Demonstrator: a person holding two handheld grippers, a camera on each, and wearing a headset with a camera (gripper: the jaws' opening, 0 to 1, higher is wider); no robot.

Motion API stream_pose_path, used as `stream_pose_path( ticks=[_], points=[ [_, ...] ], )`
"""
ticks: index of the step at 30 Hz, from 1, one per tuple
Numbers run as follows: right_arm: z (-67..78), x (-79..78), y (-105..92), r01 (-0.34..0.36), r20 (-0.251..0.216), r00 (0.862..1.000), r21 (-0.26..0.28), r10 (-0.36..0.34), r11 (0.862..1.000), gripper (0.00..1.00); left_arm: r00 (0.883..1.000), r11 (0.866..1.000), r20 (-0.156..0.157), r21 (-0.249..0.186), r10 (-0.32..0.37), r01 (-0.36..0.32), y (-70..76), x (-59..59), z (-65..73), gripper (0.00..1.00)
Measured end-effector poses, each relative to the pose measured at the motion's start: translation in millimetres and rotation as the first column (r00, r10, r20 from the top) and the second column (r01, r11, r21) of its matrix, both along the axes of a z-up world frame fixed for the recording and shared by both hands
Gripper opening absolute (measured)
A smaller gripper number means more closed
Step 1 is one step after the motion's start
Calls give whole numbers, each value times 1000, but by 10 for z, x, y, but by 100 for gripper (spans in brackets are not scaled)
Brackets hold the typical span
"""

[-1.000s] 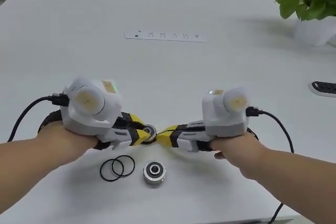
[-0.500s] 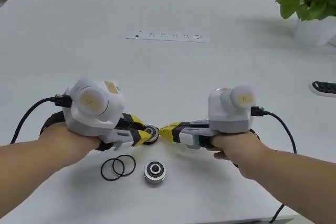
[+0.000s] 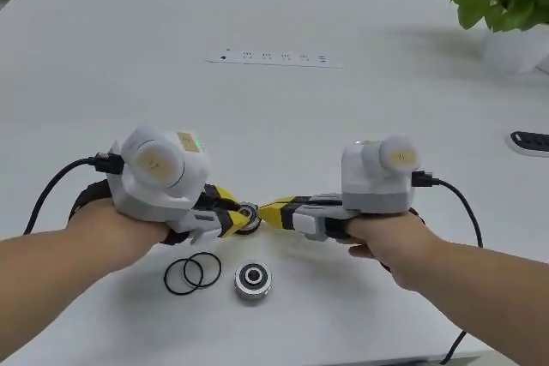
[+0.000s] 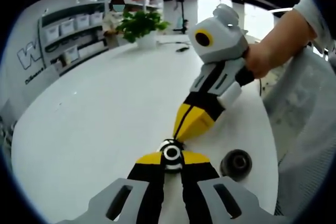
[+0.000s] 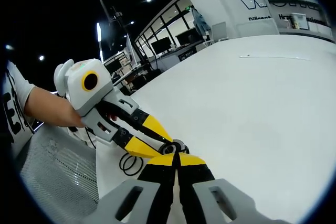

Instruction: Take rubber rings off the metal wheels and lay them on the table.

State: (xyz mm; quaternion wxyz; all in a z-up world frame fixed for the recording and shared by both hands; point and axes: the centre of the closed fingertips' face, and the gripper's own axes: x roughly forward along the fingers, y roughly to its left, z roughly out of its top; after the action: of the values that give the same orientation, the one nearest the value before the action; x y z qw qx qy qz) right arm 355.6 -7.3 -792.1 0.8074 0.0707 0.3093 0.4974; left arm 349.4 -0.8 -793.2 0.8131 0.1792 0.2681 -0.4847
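Nudged slightly right, both grippers meet mid-frame. Left gripper [image 3: 233, 215] pinches the wheel [image 3: 247, 215]; right gripper [image 3: 268, 210], jaws pressed together, points at its rim from the right.

Left tongs [image 3: 243, 217], right tongs [image 3: 264, 210]: white housings [image 3: 154, 179], yellow-black jaws, black cables [image 3: 50, 188].

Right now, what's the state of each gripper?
Left gripper: closed on the metal wheel.
Right gripper: closed, tips at that wheel; whether it grips anything cannot be told.
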Motion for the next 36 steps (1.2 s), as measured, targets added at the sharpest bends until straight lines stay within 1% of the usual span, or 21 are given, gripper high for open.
stream_pose_path(
  ticks=[14,15,16,17,18,19,22,26,28,30,34,36],
  points=[
    [40,-56,59,-29,-3,1000,14,29,999,0,1000,1000,6,5,-2,2,9,11,-11,11],
    [60,-89,90,-48,1,999,23,48,999,0,1000,1000,6,5,-5,5,4,5,-10,11],
    [101,-114,133,-58,-8,998,52,59,997,0,1000,1000,4,4,-5,5,-1,-2,-11,11],
    [137,-178,179,-95,-8,995,67,95,993,0,1000,1000,6,8,-5,5,-2,-5,-9,11],
    [139,-135,160,-75,19,997,38,74,996,0,1000,1000,7,6,-5,5,-5,-7,-7,11],
    [131,-115,159,-75,25,997,36,74,997,0,1000,1000,5,5,-4,3,-7,-12,-6,11],
    [61,-86,103,-57,24,998,15,57,998,0,1000,1000,5,3,-1,1,-13,-23,0,12],
    [50,-48,47,-38,26,999,11,37,999,0,1000,1000,16,-14,-2,2,-13,-31,5,12],
    [53,-22,26,-25,26,999,11,24,1000,0,1000,1000,9,-31,-1,1,-12,-32,13,13],
    [53,-14,18,-17,23,1000,15,16,1000,0,1000,999,-16,-53,4,-5,-12,-34,22,14],
    [62,-26,26,-18,18,1000,21,18,1000,0,999,999,-6,-42,-34,34,2,-63,20,15],
    [77,-27,33,-17,14,1000,29,16,999,0,999,998,6,-43,-47,47,16,-82,37,15]
  ],
)
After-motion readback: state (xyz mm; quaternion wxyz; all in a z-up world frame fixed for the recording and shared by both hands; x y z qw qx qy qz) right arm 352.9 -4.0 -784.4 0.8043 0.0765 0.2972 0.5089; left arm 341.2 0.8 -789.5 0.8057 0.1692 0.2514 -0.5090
